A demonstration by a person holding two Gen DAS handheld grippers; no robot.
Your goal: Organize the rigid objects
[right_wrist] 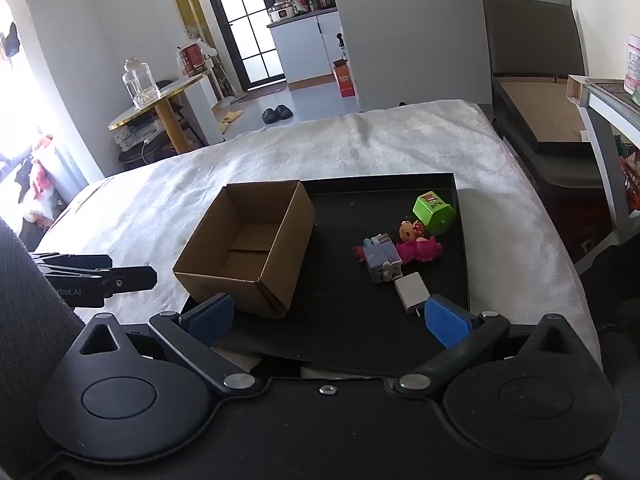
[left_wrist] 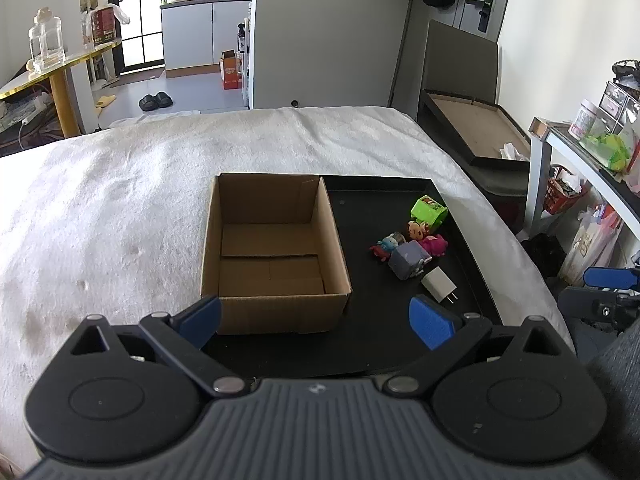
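Observation:
An empty cardboard box (left_wrist: pixel 276 256) (right_wrist: pixel 248 244) stands on the left part of a black tray (left_wrist: pixel 372 336) (right_wrist: pixel 352 320). On the tray's right lie a green cube (left_wrist: pixel 429 211) (right_wrist: pixel 434 209), a doll in pink (left_wrist: pixel 430 240) (right_wrist: pixel 418 244), a small blue and red figure (left_wrist: pixel 384 248), a purple-grey block (left_wrist: pixel 408 259) (right_wrist: pixel 382 258) and a white charger plug (left_wrist: pixel 439 284) (right_wrist: pixel 412 292). My left gripper (left_wrist: pixel 316 322) hangs open before the box's near wall, holding nothing. My right gripper (right_wrist: pixel 330 316) is open over the tray's near part, its right fingertip (right_wrist: pixel 446 320) close to the plug.
The tray rests on a white fluffy blanket (left_wrist: pixel 120 200) (right_wrist: pixel 400 140) over a bed. A gold-rimmed round table (right_wrist: pixel 160 100) with a glass jar (right_wrist: pixel 138 82) stands far left. A dark bench (left_wrist: pixel 480 132) and a cluttered shelf (left_wrist: pixel 592 144) stand to the right.

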